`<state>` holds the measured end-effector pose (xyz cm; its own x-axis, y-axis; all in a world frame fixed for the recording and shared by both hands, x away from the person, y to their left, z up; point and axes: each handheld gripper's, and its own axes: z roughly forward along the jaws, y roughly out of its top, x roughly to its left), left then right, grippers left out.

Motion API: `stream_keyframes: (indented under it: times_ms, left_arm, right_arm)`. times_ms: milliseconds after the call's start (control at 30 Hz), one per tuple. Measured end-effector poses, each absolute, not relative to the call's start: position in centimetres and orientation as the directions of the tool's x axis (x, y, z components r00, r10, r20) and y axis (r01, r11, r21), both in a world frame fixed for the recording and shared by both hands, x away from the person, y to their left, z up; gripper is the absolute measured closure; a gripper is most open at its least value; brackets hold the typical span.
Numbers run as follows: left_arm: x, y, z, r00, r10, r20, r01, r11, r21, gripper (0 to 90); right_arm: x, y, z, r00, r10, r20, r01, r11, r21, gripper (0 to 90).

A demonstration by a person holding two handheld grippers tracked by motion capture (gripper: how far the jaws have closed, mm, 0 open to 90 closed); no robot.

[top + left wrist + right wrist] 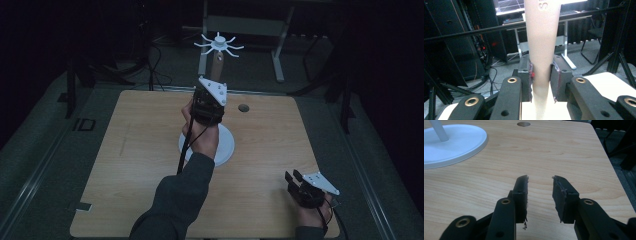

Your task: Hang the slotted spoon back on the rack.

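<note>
Grip confirmed on the pale beige tapered upright post [541, 47] of a stand: the left tongs [541, 80] are closed narrowly around it, both black pads pressed against its sides, as seen in the left gripper view. The post's long axis is vertical, rising from a round white flat base [225, 147] near the middle of the light wooden desk [125, 165] and topped by a white spoked hub with radiating arms [219, 44]. In the high view, the left tongs [210, 97] are held at mid-height on the post, approached level from the person's side, with the grey three-cornered plate on top.

The right tongs [540, 195] are held apart with nothing between them, low over the desk at its near right corner [300, 182], well apart from the stand. From there, the base [454, 145] lies ahead and to the left.

Judgement: the left hand is the nearer and already engaged; any lift or turn would be taken along the vertical axis of the post.
</note>
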<state>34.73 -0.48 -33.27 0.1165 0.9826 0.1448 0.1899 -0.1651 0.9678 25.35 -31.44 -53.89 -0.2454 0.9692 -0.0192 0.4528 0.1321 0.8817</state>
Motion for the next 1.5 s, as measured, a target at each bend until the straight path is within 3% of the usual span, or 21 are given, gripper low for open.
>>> stream_keyframes:
  times_ms: [267,867,1500]
  left_arm:
    - [34.6,-0.5,-33.3,0.128,0.980,0.154,0.177,-0.175,0.968,70.9]
    - [33.9,-0.8,-33.4,0.169,0.977,0.131,0.154,-0.158,0.975,55.7]
    - [33.1,-0.6,-33.7,0.243,0.965,0.101,0.177,-0.146,0.973,49.2]
  right_arm:
    - [25.3,-31.4,-53.9,-0.247,0.969,-0.018,0.456,0.132,0.880,64.2]
    - [25.4,-31.4,-54.0,-0.247,0.969,-0.019,0.456,0.134,0.880,64.0]
    - [25.4,-31.4,-54.0,-0.248,0.969,-0.020,0.456,0.135,0.880,63.8]
